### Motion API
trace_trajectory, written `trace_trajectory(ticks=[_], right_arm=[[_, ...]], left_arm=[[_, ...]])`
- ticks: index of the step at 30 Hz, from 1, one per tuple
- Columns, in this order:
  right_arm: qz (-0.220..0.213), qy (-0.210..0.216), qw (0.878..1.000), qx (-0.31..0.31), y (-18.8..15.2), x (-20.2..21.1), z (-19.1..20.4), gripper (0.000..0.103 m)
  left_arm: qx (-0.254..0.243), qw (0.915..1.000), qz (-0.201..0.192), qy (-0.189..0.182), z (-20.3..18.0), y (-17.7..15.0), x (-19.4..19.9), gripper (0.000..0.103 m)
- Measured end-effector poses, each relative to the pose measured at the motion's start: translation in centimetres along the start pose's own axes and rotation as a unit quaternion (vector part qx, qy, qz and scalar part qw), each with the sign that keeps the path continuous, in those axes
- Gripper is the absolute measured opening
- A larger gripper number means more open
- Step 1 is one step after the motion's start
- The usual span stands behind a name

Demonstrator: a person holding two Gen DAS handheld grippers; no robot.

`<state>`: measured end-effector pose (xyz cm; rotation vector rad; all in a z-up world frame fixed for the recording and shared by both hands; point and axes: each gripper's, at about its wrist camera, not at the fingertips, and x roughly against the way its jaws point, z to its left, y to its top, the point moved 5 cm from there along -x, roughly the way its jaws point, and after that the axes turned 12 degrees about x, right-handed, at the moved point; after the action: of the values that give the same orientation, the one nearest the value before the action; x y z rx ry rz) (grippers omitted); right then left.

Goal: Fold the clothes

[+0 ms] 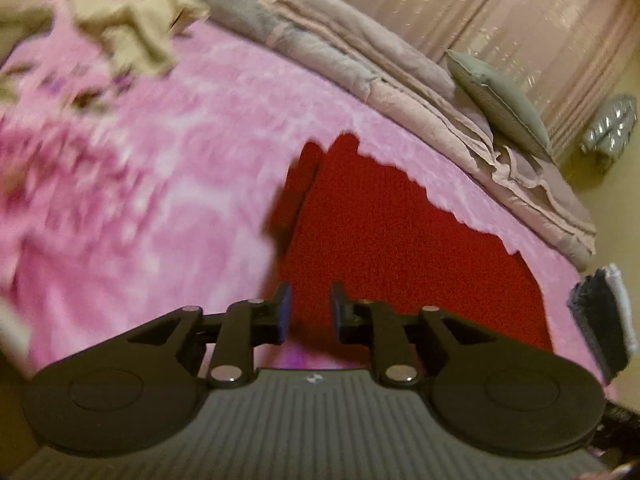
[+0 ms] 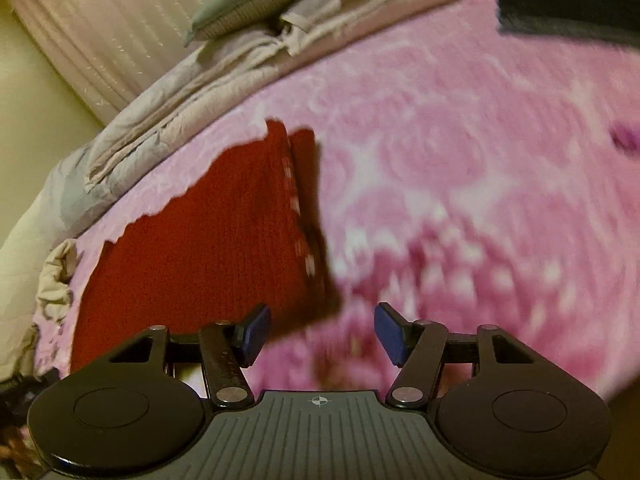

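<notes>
A red knitted garment (image 1: 400, 248) lies folded flat on the pink patterned blanket (image 1: 160, 200). My left gripper (image 1: 311, 312) hovers over the garment's near edge, its blue pads a small gap apart with nothing between them. In the right wrist view the same red garment (image 2: 208, 240) shows a folded edge with pale dashes along its right side. My right gripper (image 2: 322, 334) stands open wide just off the garment's near right corner, above the pink blanket (image 2: 460, 140), and holds nothing.
A crumpled beige garment (image 1: 140, 28) lies at the far left of the bed. A folded grey-pink duvet (image 1: 360, 52) and a grey cushion (image 1: 500, 100) line the far edge by the curtain. A dark folded stack (image 1: 600, 320) sits at the right.
</notes>
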<state>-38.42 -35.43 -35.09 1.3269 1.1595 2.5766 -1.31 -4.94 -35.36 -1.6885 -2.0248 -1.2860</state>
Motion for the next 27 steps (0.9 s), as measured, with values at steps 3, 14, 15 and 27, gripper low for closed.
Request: trace_trajectory(ticks=[3,14,15,27], right_arm=[[0.012,0.011,1.000,-0.022,-1.4,0.7,-0.3,0.061],[0.001,0.107,0.966,-0.237,-1.1,0.3,-2.7,0.061],[0.001,0.109,0.963,-0.246,-1.0,0.0,-2.8,0.061],[0.005,0.104,0.960,-0.261,1.1,-5.7,-2.6,0.045]], left_arm=[[0.028,0.9995,0.014,0.000,1.3,-1.8,1.0,0.026],[0.087,0.9962,0.007,0.008,0.9,-2.1,0.1,0.038],[0.091,0.9958,0.006,0.010,0.8,-1.9,-0.2,0.038],[0.167,0.9854,-0.029,0.019,2.2,0.6,-5.3,0.031]])
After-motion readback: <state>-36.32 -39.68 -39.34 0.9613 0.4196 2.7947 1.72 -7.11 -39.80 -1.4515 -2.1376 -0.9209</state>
